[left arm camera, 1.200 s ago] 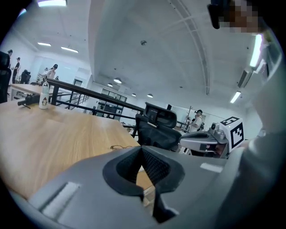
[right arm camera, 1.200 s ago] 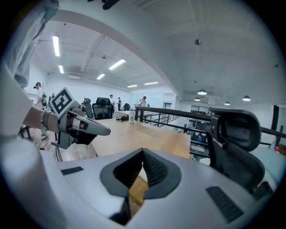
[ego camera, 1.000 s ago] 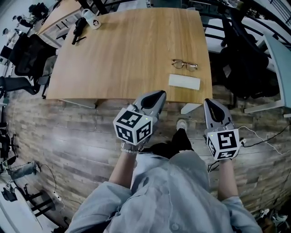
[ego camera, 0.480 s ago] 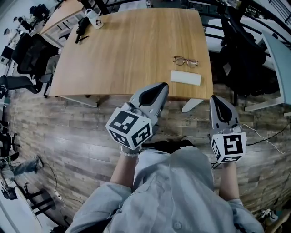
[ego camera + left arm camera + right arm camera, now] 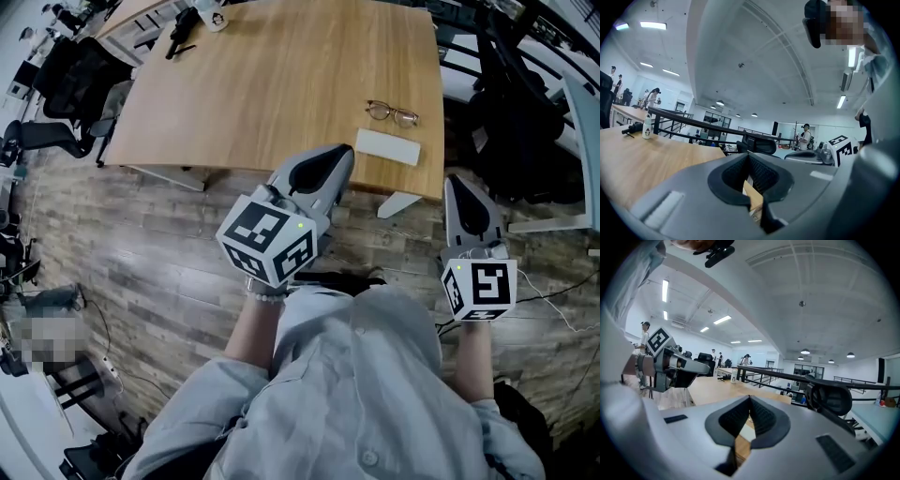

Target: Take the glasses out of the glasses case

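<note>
Head view: I look steeply down on a wooden counter [image 5: 281,84], with both my tools held out at its near edge above the plank floor [image 5: 141,234].
Task's thing: the glasses [image 5: 392,113] lie on the counter near its near right corner, outside the case.
Case: the glasses case [image 5: 387,147], a flat white oblong, lies on the counter just beside the glasses, on my side of them and not touching them; I cannot tell whether it is open.
Left: my left tool [image 5: 343,156] points at the counter's near edge, left of the case and apart from it.
Left gripper view: its jaws are pressed together at the tip with nothing between them; bare counter stretches ahead.
Right: my right tool [image 5: 460,186] hangs over the floor just off the near right corner, touching nothing.
Right gripper view: its jaws are closed too and hold nothing.
Far left corner: a white bottle [image 5: 217,16] stands there, with a dark object [image 5: 183,25] beside it.
Surroundings: black chairs [image 5: 70,75] stand off the counter's left side.
</note>
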`<state>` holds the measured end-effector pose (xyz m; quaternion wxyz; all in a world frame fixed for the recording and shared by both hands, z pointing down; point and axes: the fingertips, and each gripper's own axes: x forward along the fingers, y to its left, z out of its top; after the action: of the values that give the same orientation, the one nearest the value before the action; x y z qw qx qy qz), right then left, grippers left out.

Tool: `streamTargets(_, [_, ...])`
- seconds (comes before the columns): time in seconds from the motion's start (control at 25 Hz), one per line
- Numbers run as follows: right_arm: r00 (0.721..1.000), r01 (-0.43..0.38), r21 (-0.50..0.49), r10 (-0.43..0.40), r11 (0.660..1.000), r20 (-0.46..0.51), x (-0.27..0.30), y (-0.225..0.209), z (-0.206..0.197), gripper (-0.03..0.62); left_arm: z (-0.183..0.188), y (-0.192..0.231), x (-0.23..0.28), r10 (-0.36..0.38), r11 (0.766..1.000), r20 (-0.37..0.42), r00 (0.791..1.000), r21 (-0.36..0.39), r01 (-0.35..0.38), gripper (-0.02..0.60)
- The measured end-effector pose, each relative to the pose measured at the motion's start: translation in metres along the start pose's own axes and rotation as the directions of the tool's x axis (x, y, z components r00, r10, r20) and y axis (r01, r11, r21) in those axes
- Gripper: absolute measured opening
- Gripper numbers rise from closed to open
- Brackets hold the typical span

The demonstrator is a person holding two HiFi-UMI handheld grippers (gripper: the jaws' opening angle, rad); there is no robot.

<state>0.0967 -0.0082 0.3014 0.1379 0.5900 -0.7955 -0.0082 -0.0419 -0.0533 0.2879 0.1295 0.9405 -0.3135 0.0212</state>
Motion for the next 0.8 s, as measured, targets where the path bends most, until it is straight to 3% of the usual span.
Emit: streamTargets(0.8, [1.000, -0.022, -0.029, 0.022, 0.999, -0.001, 0.0038, -0.0084, -0.0045, 0.002, -0.0038, -0.0014, 0.0069, 0.043, 0.999, 0.008, 0.999, -0.024, -0.043, 0.005])
